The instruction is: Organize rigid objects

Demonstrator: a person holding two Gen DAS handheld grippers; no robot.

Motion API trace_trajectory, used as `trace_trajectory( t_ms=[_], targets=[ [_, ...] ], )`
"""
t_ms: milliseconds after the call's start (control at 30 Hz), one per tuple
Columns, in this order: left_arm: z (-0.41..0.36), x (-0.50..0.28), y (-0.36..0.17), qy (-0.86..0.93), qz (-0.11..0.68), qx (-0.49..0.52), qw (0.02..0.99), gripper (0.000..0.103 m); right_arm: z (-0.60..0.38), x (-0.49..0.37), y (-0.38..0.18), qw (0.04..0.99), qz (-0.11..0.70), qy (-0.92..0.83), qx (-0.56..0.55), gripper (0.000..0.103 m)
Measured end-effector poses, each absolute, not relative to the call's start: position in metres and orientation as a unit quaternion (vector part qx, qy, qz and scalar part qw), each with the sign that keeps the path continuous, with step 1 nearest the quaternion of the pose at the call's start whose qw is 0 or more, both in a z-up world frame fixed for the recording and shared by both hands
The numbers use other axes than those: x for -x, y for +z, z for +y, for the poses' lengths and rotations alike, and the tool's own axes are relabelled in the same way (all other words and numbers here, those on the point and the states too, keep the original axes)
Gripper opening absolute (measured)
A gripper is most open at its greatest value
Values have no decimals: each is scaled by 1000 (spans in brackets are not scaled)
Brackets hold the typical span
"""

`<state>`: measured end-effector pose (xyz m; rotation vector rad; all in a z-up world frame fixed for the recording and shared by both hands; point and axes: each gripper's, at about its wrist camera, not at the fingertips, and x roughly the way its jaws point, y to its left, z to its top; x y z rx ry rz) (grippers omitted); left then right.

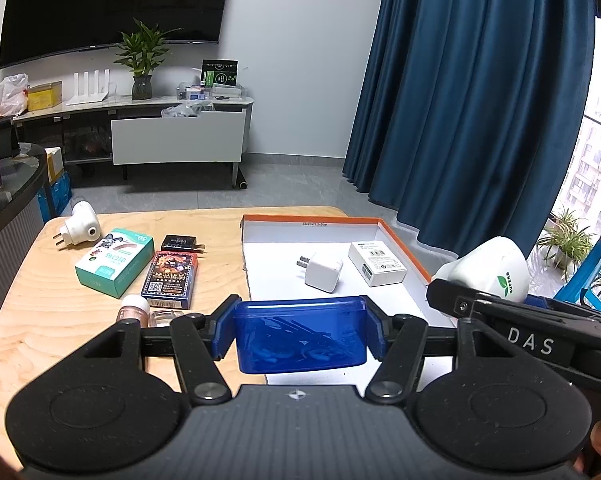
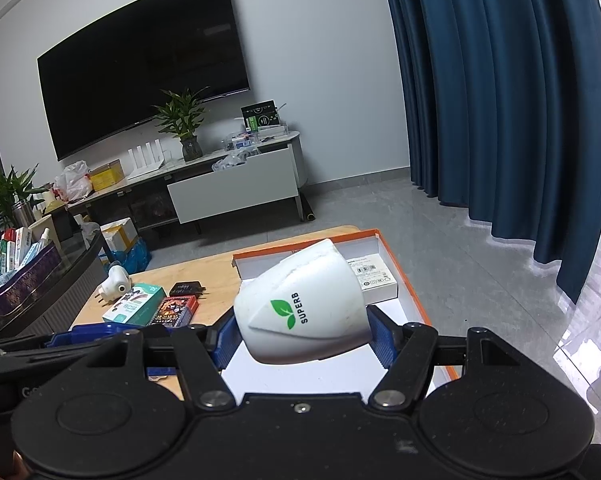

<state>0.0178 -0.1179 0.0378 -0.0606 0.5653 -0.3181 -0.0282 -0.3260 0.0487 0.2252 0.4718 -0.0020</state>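
The left gripper [image 1: 300, 330] has its jaws clenched on a blue translucent box [image 1: 300, 334], whose long axis runs across, from one blue pad to the other. It hangs over the near edge of the desk [image 1: 60, 320], right where the near left corner of the orange-rimmed tray [image 1: 400, 244] begins. The tray's white floor therefore lies ahead of these jaws and a little to their right.

The right gripper [image 2: 302, 334] grasps a white cup [image 2: 304, 304], lying on its side with the mouth towards the far edge. It is already over the near part of the tray, so I judge the right hand is nearer to an empty place there. On the cup I read "SUPERB" beside a green leaf mark. On the right gripper's body, in the left wrist view, the letters "DAS" show.

Inside the tray a white plug adapter [image 1: 320, 272] lies in the middle and a white flat carton [image 1: 376, 263] near the far right corner; its label is too small to read.

On the left half of the desk wait a teal box [image 1: 114, 262] with "50" on it, a card box [image 1: 169, 278] with a QR code, a black charger [image 1: 180, 243], a white plug-in device [image 1: 80, 230] near the far left corner, and a small bottle [image 1: 134, 308] at the near edge. A small print line on the tray's far wall is not legible to me.
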Motion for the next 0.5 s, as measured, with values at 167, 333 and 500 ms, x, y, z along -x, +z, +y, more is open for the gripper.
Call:
trace_trajectory(
  t_ms=[167,333,500],
  targets=[
    [-119,-19,36,-157,281,29,946,63,-327,26,45,965,235,-2,-112,79],
    [-121,-20,34,-158,284,28,945,63,-326,29,41,965,237,-3,-115,79],
    [-122,-22,32,-158,287,27,945,63,-325,30,38,964,239,-3,-116,79]
  ],
)
